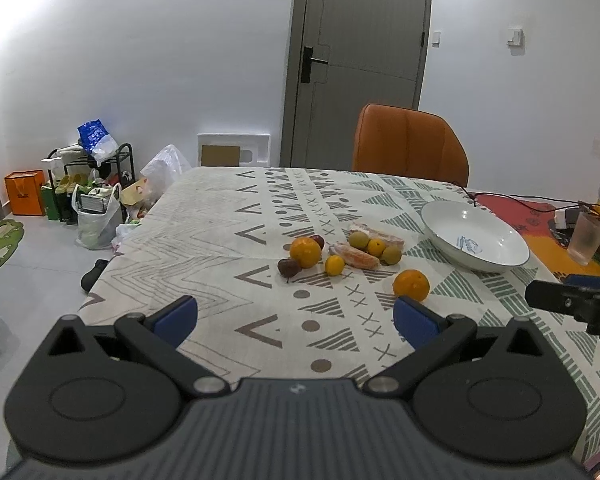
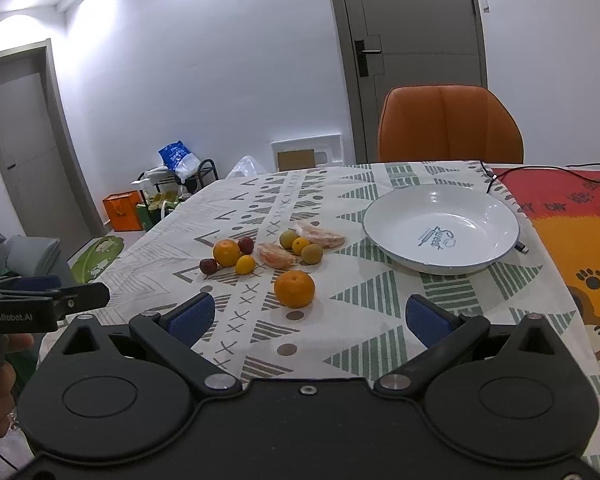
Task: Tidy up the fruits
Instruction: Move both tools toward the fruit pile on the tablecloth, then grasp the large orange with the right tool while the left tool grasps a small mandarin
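Nothing sorted yet: bowl (image 2: 440, 204) empty, fruit (image 2: 276, 254) all loose on the surface (image 2: 360, 320). Left tongs (image 1: 296, 322) and right tongs (image 2: 308, 320) both spread apart, holding nothing.

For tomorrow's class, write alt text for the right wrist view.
An open right gripper hovers over a patterned tablecloth, facing a lone orange, a fruit cluster behind it and an empty white bowl to the right.

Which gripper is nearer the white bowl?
Right. The right gripper hangs open just short of the white bowl, slightly to its left. The left gripper is open further left, facing the fruit pile, the bowl off to its right.
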`<state>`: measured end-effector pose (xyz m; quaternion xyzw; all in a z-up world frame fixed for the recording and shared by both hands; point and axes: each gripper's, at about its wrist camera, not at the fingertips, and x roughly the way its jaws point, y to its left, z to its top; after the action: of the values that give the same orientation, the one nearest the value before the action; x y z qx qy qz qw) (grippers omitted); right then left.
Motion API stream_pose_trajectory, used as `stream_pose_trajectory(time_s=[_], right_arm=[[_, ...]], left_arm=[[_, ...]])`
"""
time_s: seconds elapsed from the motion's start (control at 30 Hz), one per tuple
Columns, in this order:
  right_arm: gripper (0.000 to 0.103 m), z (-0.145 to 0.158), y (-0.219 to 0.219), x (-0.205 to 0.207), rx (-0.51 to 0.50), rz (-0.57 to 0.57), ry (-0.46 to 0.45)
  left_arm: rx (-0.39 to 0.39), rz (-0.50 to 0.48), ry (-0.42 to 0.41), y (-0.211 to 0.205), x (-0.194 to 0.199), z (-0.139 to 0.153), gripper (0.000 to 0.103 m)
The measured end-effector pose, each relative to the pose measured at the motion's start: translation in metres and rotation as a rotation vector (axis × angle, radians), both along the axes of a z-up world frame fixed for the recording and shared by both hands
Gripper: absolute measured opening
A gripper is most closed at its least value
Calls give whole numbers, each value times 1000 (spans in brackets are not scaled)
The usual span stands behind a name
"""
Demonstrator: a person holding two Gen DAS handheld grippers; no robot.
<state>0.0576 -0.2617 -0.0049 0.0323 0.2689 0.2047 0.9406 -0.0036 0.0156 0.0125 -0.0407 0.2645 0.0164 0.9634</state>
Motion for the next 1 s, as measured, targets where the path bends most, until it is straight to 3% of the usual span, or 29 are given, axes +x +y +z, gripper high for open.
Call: stream_pose_trajectory(time_s=[0.37,0.53,0.67,0.8,1.0], right_arm=[[103,-12,3,17,10,9,23],[103,-19,1,28,67,27,21],[101,-25,8,36,35,37,-1],[92,-32,13,48,42,50,24],[83,-43,18,64,38,50,51]], left_arm=[[-23,-19,-12,0,19,-11,103],[-15,-35,-19,-1,31,-18,101],[-26,-40,-14,-1,45,-24,95],[-38,-40,-14,0,57,-30,91],[-54,-58,22,0,74,-41,76]])
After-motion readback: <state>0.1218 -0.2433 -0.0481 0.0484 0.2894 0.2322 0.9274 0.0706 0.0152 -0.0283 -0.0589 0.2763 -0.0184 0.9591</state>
